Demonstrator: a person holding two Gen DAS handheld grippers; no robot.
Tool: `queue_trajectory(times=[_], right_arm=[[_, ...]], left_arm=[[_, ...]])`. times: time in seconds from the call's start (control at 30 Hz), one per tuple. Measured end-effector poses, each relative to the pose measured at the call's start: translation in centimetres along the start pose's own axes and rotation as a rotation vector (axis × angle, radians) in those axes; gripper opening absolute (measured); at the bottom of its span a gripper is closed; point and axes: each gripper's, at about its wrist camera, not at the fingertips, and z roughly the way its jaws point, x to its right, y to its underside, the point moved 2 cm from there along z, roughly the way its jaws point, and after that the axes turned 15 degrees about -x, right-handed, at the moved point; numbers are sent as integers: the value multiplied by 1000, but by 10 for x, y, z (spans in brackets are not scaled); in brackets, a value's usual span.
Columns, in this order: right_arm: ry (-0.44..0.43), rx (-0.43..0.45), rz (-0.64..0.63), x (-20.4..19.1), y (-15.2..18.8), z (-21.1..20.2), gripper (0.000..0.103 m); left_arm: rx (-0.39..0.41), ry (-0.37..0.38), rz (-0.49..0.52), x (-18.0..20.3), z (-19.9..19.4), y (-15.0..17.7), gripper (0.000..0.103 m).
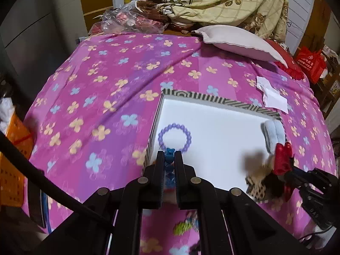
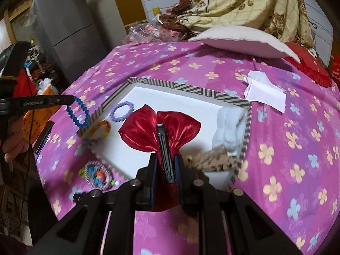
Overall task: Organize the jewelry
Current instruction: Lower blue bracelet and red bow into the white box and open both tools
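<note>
A shallow box [image 1: 212, 97] [image 2: 180, 88] with a striped rim and white floor lies on the pink flowered bedspread. My left gripper [image 1: 169, 154] [image 2: 73, 99] is shut on a blue bead bracelet [image 1: 169, 165] [image 2: 78, 112], which hangs over the box's left edge. My right gripper [image 2: 165, 159] [image 1: 291, 167] is shut on a red satin bow hair clip [image 2: 159, 127] [image 1: 282, 159] above the box's near side. Inside the box lie a lilac bead bracelet [image 1: 174, 137] [image 2: 122, 111], a pale blue fluffy hair tie [image 1: 274, 135] [image 2: 228, 127], a leopard-print piece [image 1: 257, 188] [image 2: 216, 157] and an orange-yellow bracelet [image 2: 99, 130].
A colourful beaded piece [image 2: 97, 174] [image 1: 184, 226] lies on the bedspread in front of the box. Folded white paper [image 1: 271, 94] [image 2: 263, 92] sits beyond the box's right corner. A white pillow [image 1: 238, 41], a heaped quilt and a plastic bag [image 1: 131, 21] lie at the far end. An orange basket [image 1: 12, 170] stands off the left side.
</note>
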Motion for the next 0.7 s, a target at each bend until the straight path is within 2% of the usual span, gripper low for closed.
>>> queue_trajectory(times=[0.27,0.47,0.7], right_arm=[[14,-45,53,21,-41,36,16],[62,-81,71,40,-58,55,16],[108,-103,82,51,-70,71,16]], left_arm=[[-23,-7,20,23,28,-48,12],[-35,38,40,44,55,-83,12],[-74,-18,-9,23,98,-103,12]])
